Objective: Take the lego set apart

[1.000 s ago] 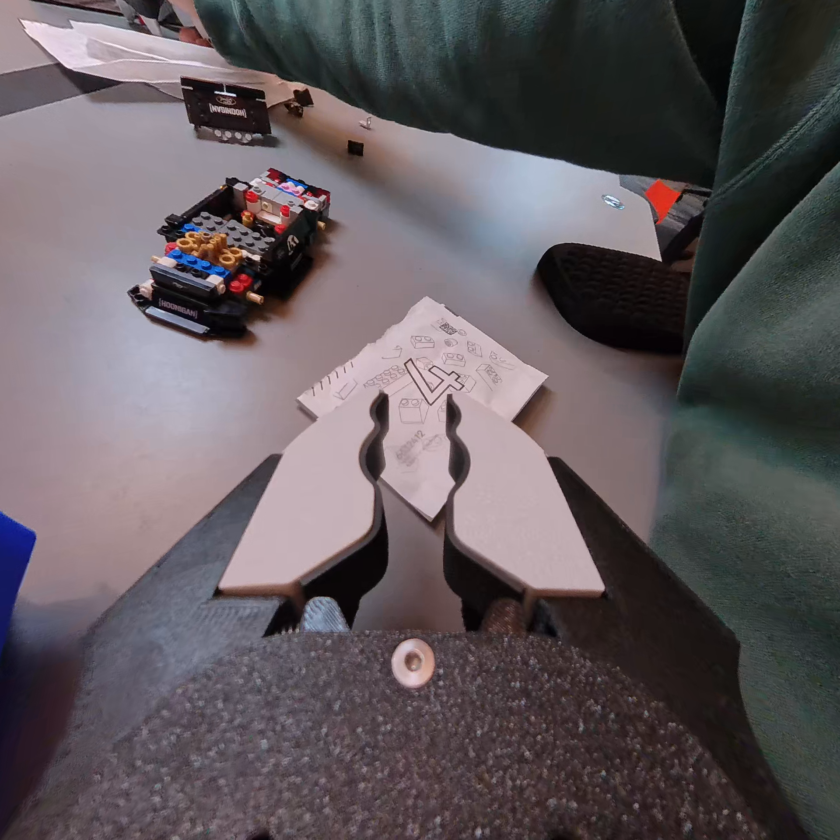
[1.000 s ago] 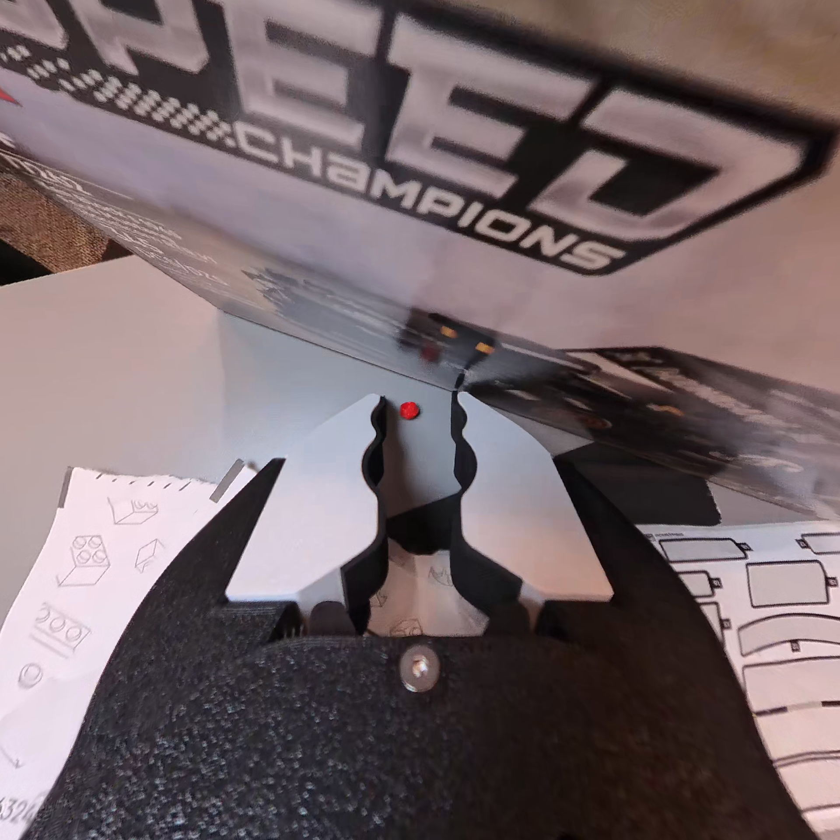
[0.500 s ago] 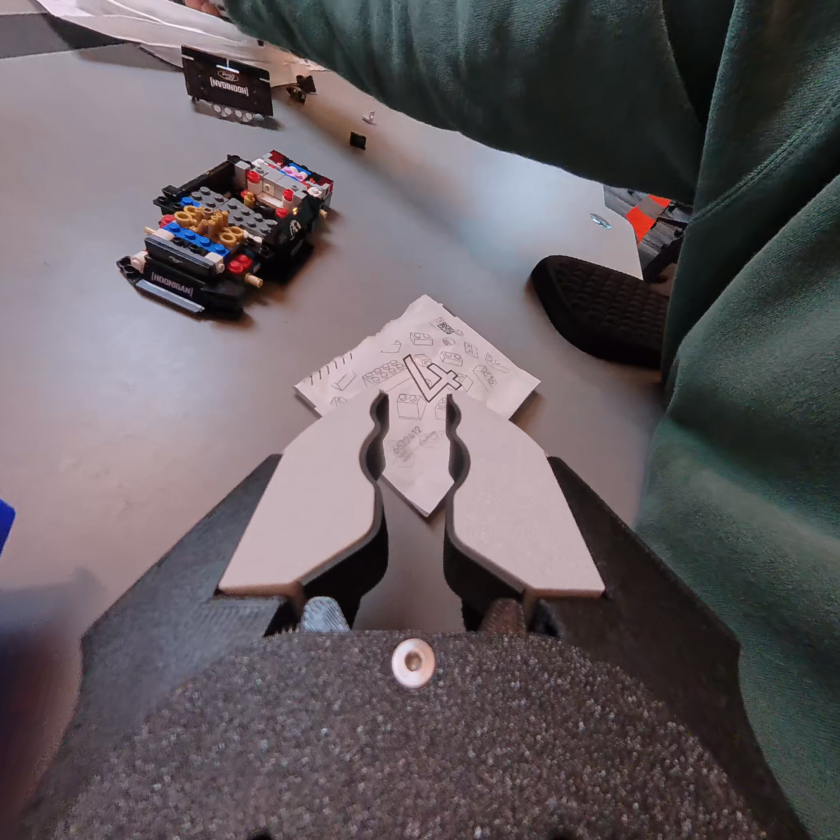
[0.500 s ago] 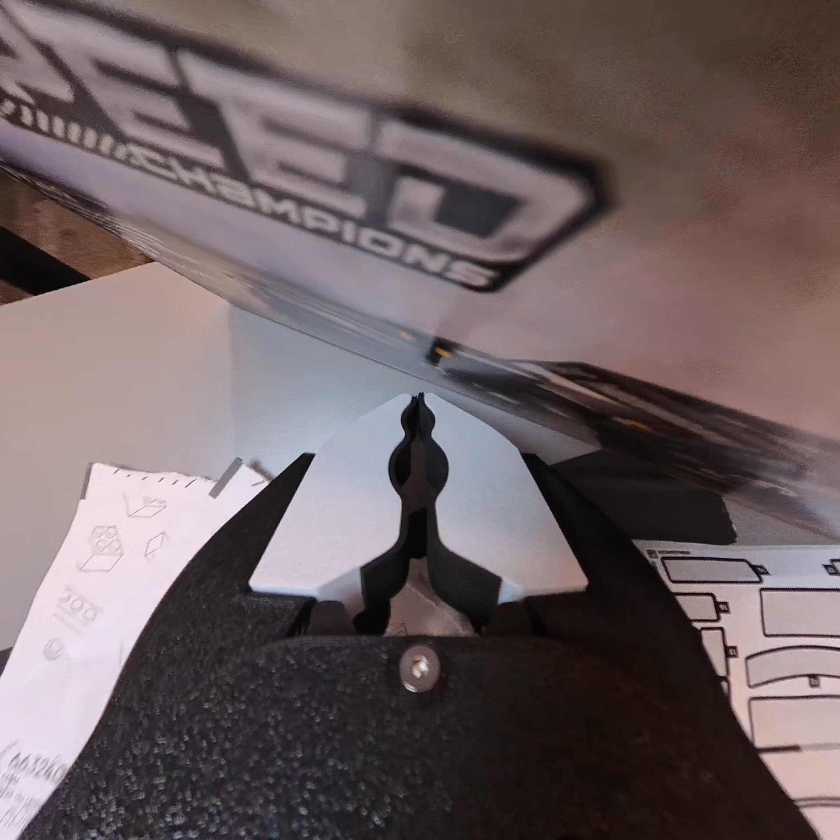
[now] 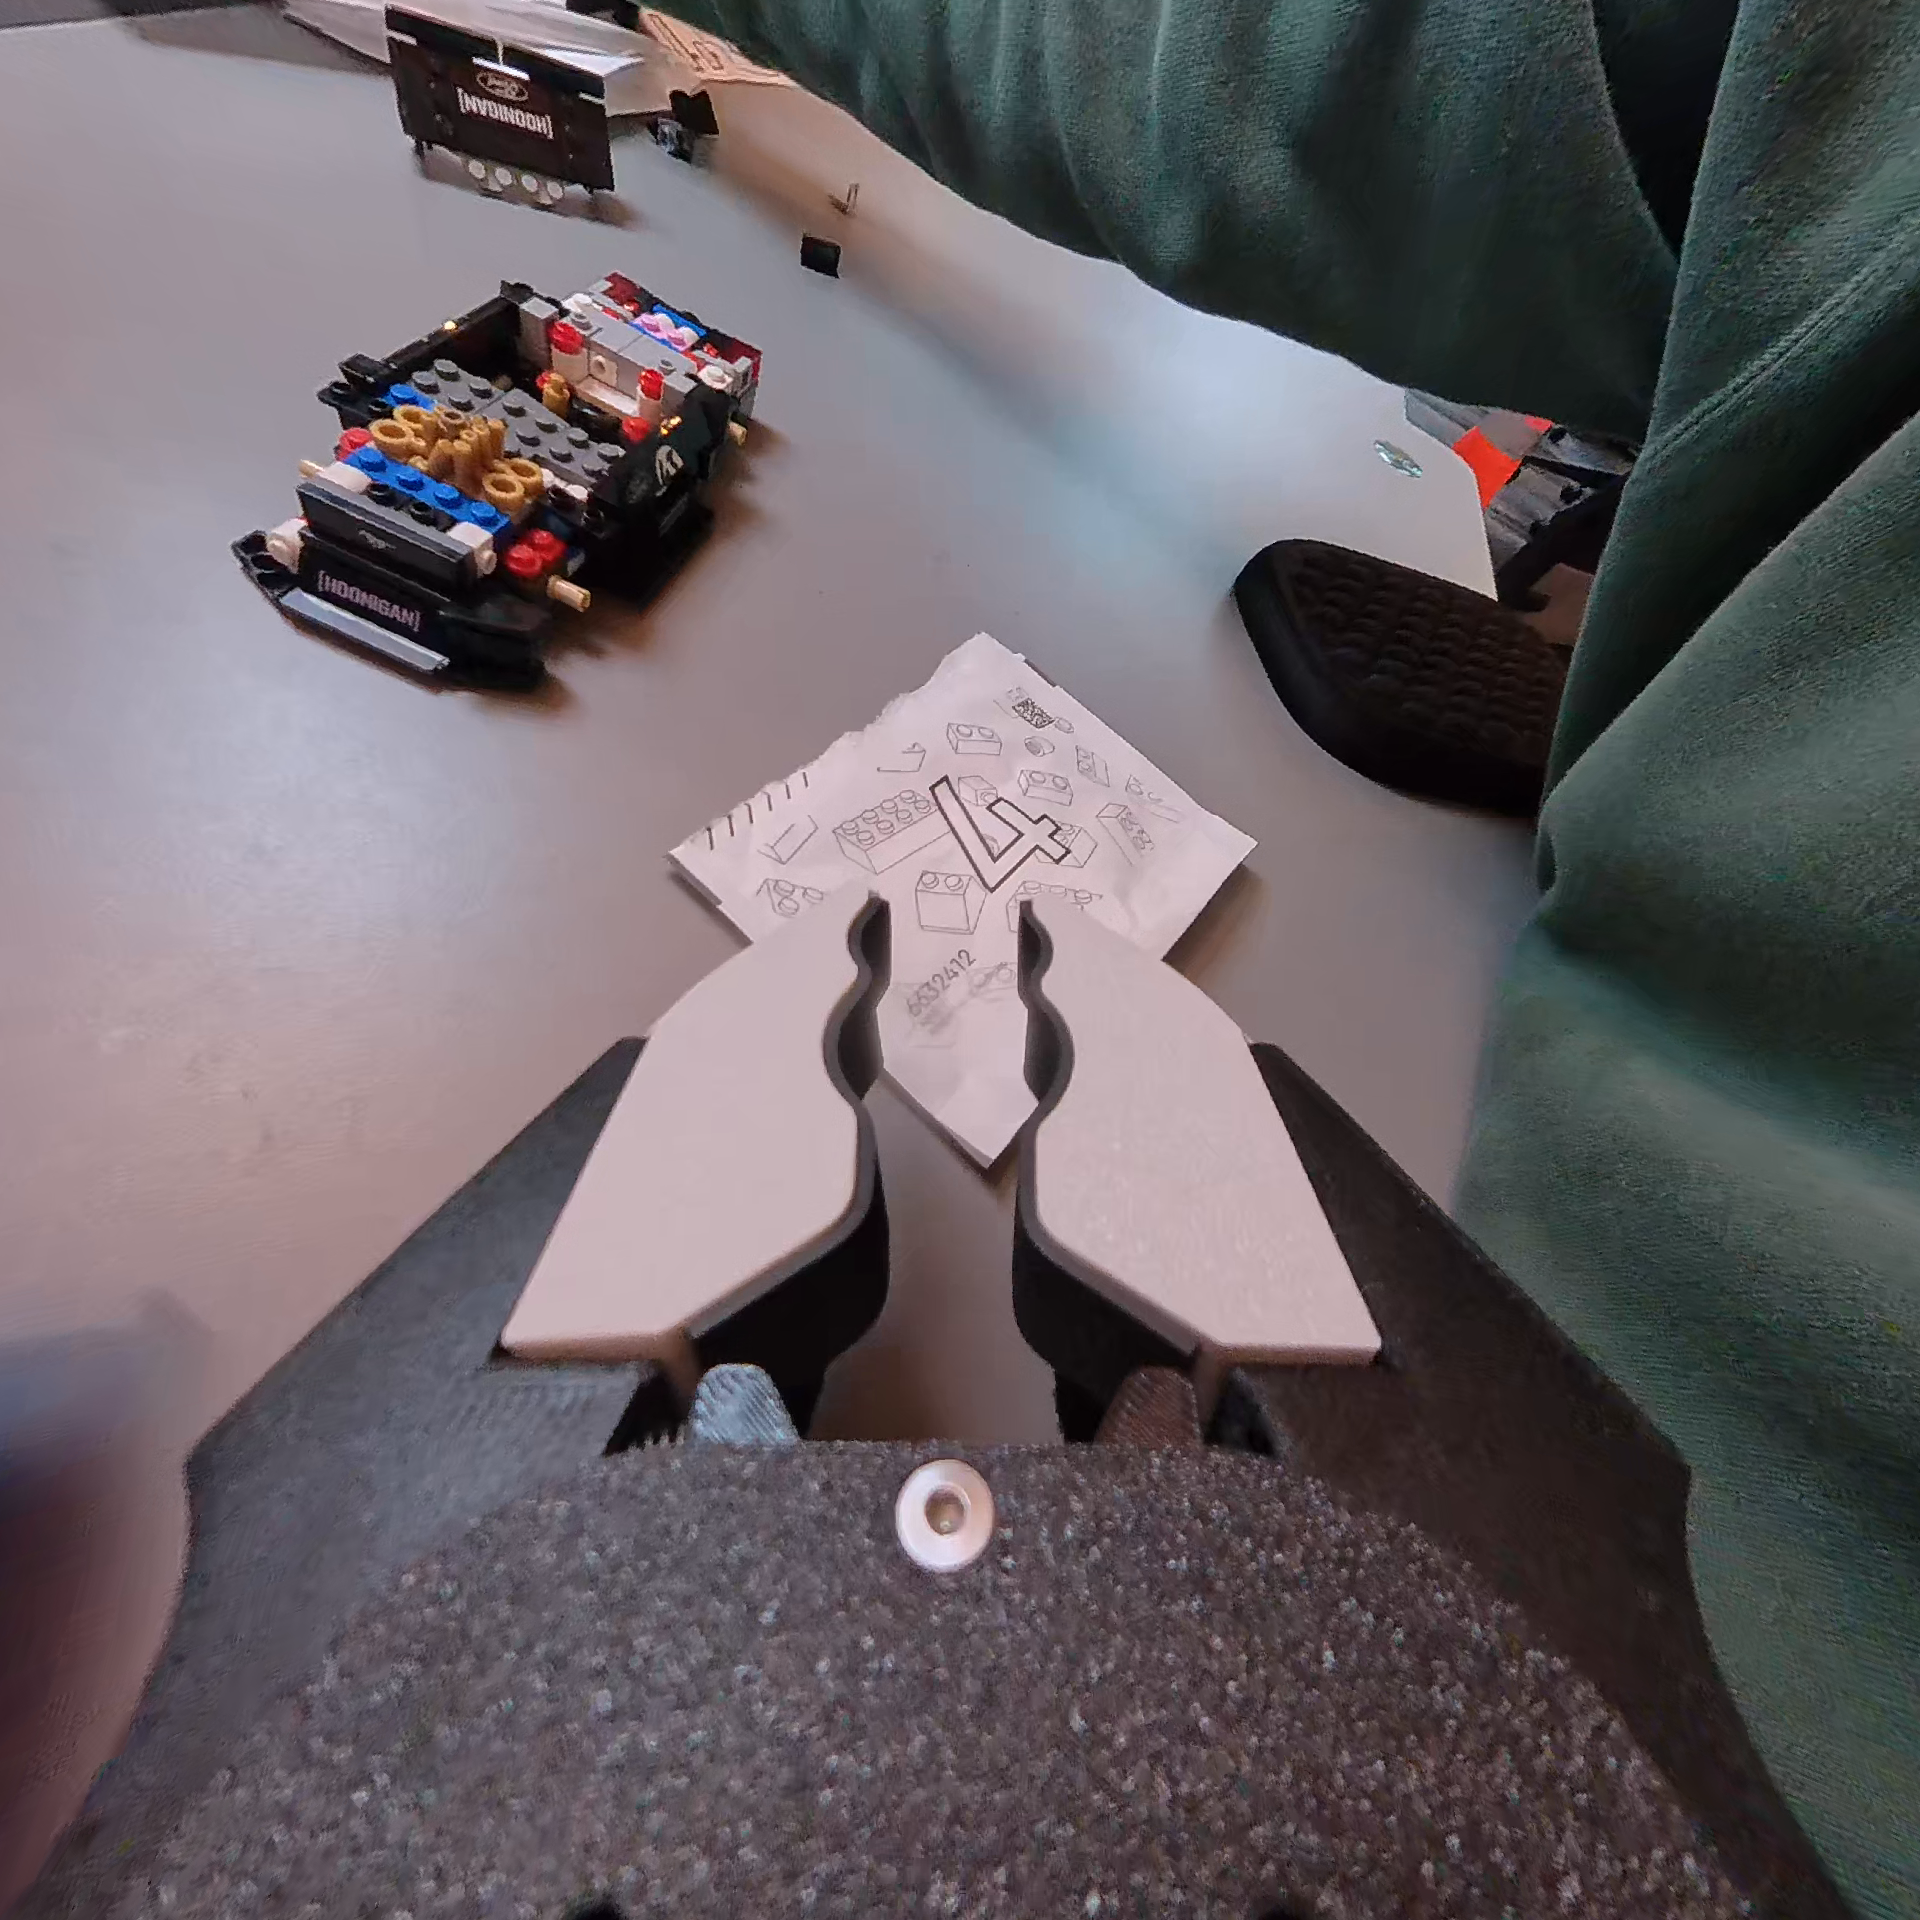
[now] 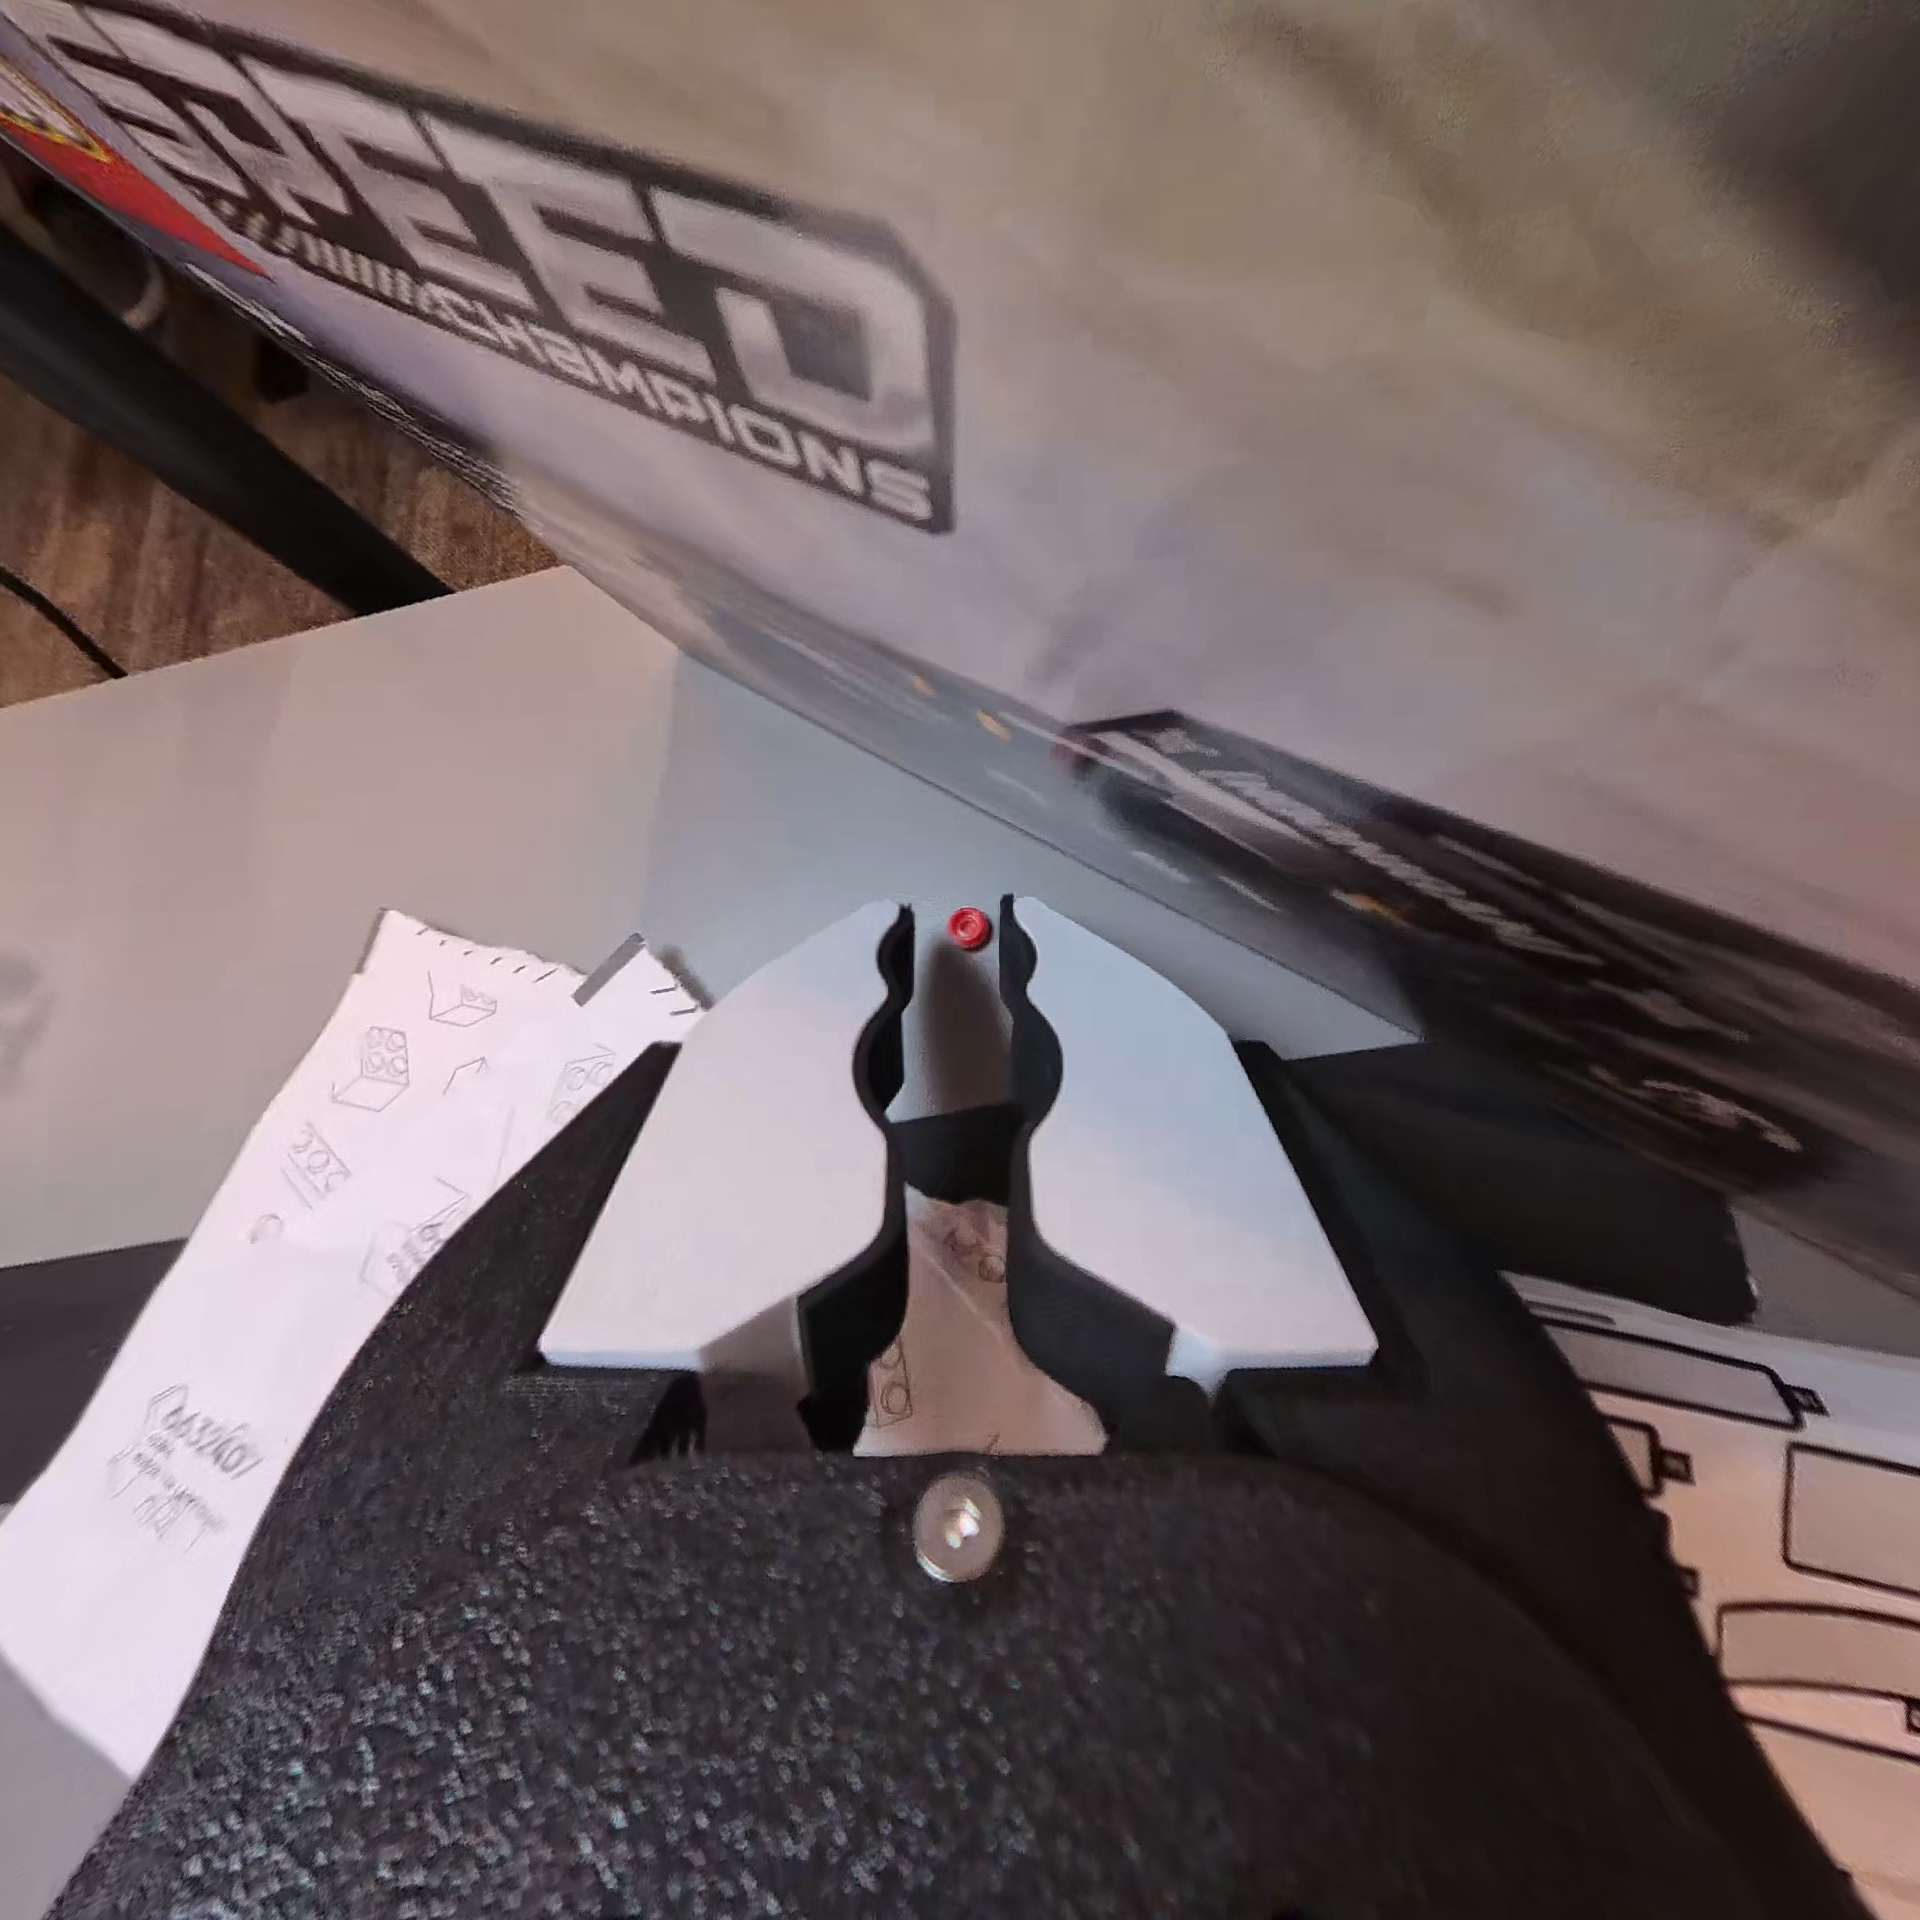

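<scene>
Right tongs (image 6: 954,914) reopened since half-second ago, narrow gap, red stud (image 6: 968,926) between tips; left tongs (image 5: 948,914) unchanged, narrow, empty.

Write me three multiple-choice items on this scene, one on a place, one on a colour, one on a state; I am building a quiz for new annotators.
1. Where does the partly dismantled black brick car stand relative to the left gripper?
A. ahead and to its left
B. between its fingers
C. ahead and to its right

2. What colour is the tiny round stud lying on the grey table at the right gripper tips?
A. blue
B. red
C. yellow

3. How do the right gripper's jaws stand?
A. shut on the stud
B. shut on paper
C. open, empty

Answers:
1 A, the left wrist view shows the car on the table far up-left of the fingertips.
2 B, the stud is plainly red.
3 C, a clear gap shows between the tips, and the stud lies untouched in it.
</scene>
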Tool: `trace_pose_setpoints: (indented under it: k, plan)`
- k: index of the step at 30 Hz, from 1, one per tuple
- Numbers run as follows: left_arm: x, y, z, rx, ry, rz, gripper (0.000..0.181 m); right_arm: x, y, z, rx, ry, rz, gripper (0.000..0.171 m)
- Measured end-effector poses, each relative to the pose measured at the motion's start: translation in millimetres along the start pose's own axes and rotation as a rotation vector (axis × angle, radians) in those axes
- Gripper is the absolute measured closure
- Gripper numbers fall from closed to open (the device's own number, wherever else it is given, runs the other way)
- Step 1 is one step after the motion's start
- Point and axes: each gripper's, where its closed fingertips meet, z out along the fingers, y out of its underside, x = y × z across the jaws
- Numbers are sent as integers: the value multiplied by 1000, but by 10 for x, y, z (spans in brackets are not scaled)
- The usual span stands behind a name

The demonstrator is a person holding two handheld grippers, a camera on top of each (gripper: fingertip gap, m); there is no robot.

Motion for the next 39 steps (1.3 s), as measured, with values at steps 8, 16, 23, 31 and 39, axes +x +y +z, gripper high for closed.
trace_pose_setpoints:
  k: [8, 16, 23, 31, 39]
  plan:
    - [3, -34, -37, 21, 13, -18, 158, 65, 54, 65, -71, 101, -67, 161]
    - [8, -45, -55, 24, 14, -20, 158, 74, 65, 57, -96, 120, -82, 164]
    - [-18, -47, -57, 28, 3, -22, 158, -126, -32, -267, -4, -8, -115, 164]
    - [-43, -39, -41, 18, -26, -8, 156, -1644, 733, -2377, 253, -640, -667, 164]
    - [-136, 38, 21, -50, -112, -20, 149, -2304, 2651, -3403, 107, -1010, -877, 164]
